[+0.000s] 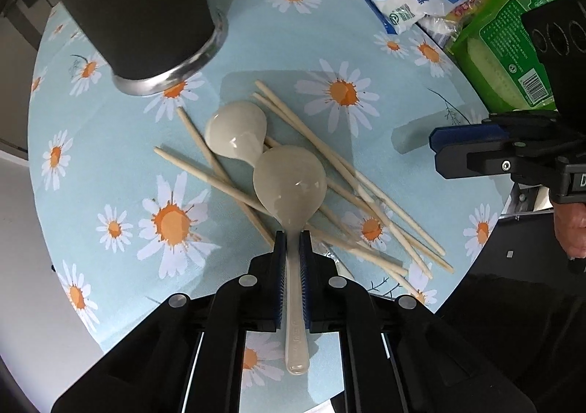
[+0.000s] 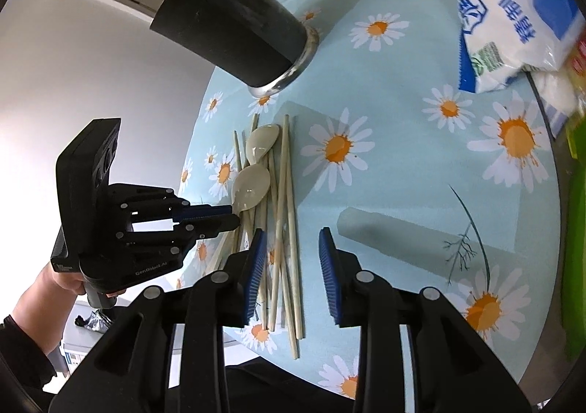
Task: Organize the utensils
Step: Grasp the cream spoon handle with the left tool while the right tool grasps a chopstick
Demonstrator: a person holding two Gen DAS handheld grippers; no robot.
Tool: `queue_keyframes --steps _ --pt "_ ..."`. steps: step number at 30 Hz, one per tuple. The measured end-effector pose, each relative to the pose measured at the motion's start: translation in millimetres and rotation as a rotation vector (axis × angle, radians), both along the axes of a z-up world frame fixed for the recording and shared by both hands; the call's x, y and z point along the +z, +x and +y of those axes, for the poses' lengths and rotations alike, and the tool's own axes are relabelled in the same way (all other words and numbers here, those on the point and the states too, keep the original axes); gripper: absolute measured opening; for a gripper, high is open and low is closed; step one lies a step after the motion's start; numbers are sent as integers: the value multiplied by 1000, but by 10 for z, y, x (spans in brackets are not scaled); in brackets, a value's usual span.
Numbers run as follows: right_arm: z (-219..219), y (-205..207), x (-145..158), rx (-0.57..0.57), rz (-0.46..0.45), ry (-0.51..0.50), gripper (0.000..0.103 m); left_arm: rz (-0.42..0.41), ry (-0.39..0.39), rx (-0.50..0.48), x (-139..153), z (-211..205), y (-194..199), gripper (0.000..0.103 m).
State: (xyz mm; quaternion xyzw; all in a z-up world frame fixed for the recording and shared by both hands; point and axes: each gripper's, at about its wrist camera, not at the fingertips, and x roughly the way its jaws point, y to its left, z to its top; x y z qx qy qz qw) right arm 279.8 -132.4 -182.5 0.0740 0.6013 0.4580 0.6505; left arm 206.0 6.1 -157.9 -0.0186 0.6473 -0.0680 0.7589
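Utensils lie in a loose heap on the flowered worktop [image 1: 121, 142], and we go from the biggest thing down. Beyond the heap stands the black cup [image 1: 146, 10], where we judge they belong; it looks tall and narrow-footed, so a bump from a rising spoon or a claw could tip it. The chopsticks [image 1: 351, 189] cross each other over and under 2 spoons, some ends near the worktop's edge. Our left claw [image 1: 292, 248] is clamped on the handle of the near spoon [image 1: 289, 182], whose bowl rests on the sticks. Lifting it could drag sticks along and roll them off the edge, or nudge the far spoon [image 1: 236, 129]. The handle looks glossy, so it might swivel in the pads. Our right claw [image 2: 291, 266] hovers with jaws apart above the chopsticks, gripping nothing; closing there could scatter them.
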Motion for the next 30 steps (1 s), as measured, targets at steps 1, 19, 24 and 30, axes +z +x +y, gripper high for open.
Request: queue_keyframes --steps 1,19,24,30 --pt "32 6 5 7 -4 -8 34 -9 -2 10 12 17 -22 6" --pt "779 -110 48 159 -32 -113 34 -132 -108 196 66 398 -401 6" --pt "877 -176 57 181 -48 -141 34 -164 -138 217 59 505 -455 6" --pt "921 -42 5 146 -53 -247 34 -199 -173 225 61 624 -499 6"
